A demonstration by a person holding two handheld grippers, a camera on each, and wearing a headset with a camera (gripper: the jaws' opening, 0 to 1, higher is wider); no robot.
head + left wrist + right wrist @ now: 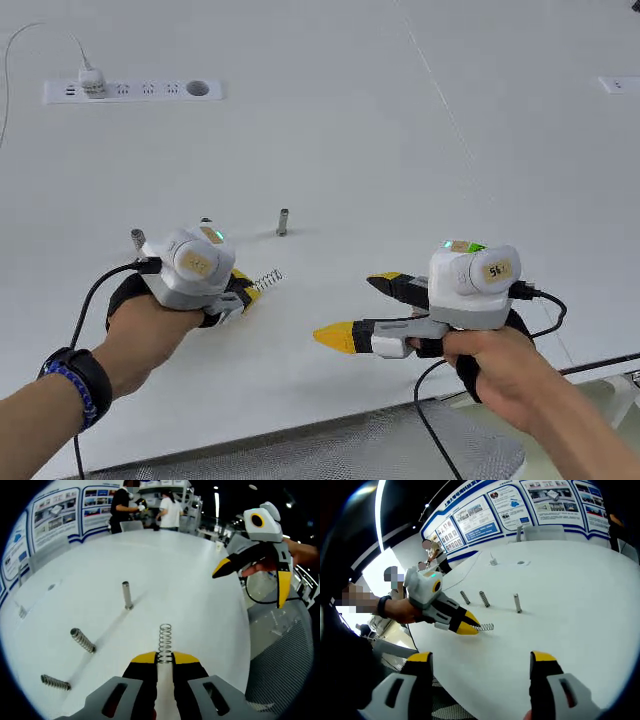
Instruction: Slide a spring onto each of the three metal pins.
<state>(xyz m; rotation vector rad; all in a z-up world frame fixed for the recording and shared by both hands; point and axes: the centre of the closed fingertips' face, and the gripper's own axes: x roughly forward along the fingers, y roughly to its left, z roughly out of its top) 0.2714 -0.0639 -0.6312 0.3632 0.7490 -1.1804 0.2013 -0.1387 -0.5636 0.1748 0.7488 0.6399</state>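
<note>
Plain white workbench (400,150), no pattern. Yellow-tipped, black-jawed left gripper (164,657), pale grey body. The right gripper (481,657) has the same colours, with a green light on its housing in the head view. Silvery coiled wire spring (165,639), fine bright turns. Dull grey bare metal pin (126,594). White plastic power strip (130,90). Black wristband (75,372) edged with blue beads. Blue-and-white wall posters (540,500).

Bright even overhead light — soft faint shadows; gripper views fisheye-warped, edges blurred.
</note>
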